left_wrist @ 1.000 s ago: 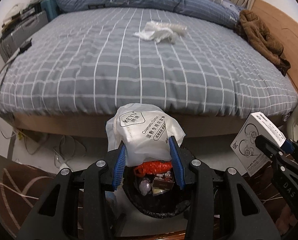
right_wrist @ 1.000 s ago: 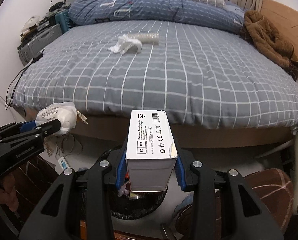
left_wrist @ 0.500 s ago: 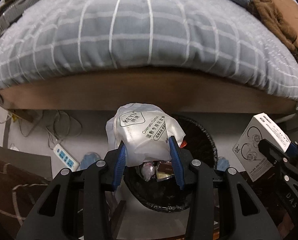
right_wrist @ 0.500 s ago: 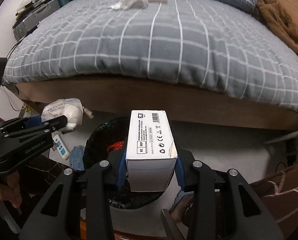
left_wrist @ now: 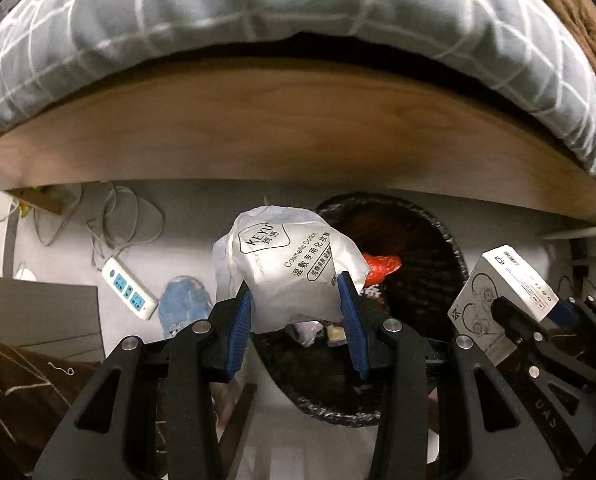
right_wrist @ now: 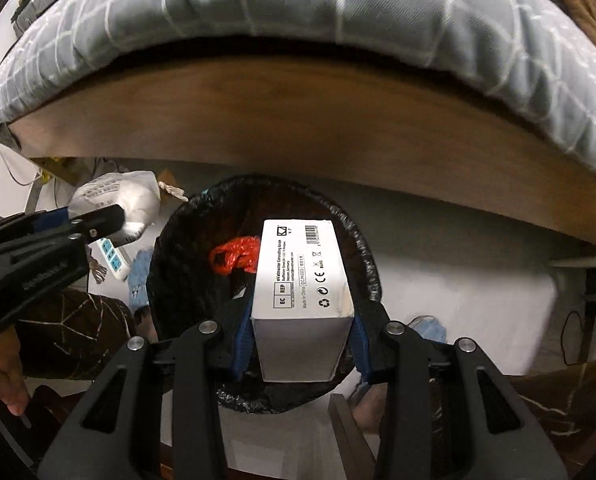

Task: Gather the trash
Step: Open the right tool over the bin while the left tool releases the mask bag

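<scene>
left gripper (left_wrist: 296, 312): jaws squeeze white bag (left_wrist: 286, 276) between pads | right gripper (right_wrist: 302, 340): jaws clamp white box (right_wrist: 304, 292) | both above black bin (right_wrist: 178, 264)

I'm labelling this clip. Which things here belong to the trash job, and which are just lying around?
Job: cotton-pad bag in left gripper; white box in right gripper; bin.
Lying about: power strip, bed, cables.
</scene>
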